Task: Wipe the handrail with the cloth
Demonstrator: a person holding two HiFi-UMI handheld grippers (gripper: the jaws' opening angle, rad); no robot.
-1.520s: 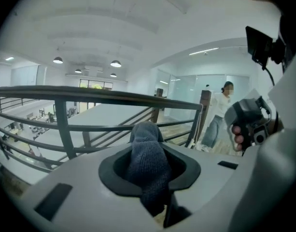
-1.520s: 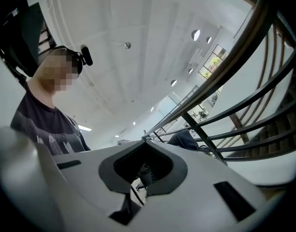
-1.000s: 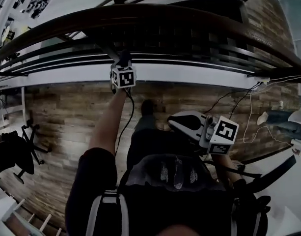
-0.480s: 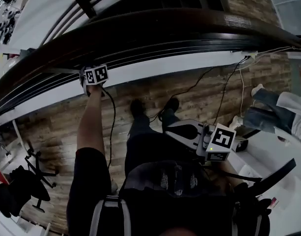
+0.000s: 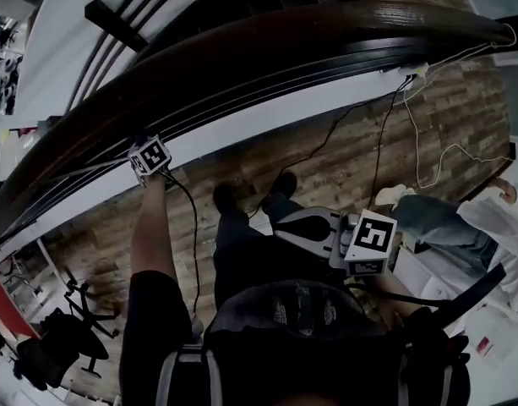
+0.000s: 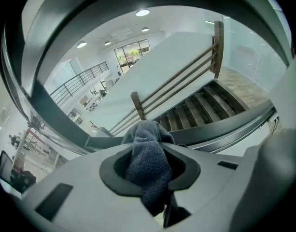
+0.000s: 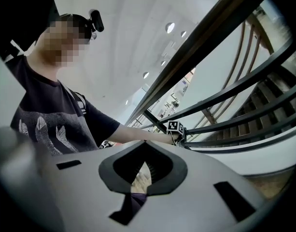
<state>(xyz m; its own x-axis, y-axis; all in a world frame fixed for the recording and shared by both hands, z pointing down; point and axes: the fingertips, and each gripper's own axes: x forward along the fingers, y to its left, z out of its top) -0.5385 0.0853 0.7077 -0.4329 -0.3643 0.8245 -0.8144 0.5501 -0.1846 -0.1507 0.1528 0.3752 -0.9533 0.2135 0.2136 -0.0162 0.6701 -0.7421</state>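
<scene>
Left gripper [image 6: 150, 187] pinches cloth [image 6: 147, 149] just under handrail [image 5: 267, 45]; right gripper [image 7: 138, 178] closed, empty, well back from handrail; wiping looks unfinished.

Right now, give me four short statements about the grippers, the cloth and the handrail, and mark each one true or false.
1. The left gripper has a grey cloth clamped between its jaws. True.
2. The right gripper is up at the handrail. False: it is held low in front of the person's body, apart from the rail.
3. The right gripper carries a second cloth. False: nothing sits between its jaws.
4. A staircase shows beyond the railing in the left gripper view. True.
</scene>
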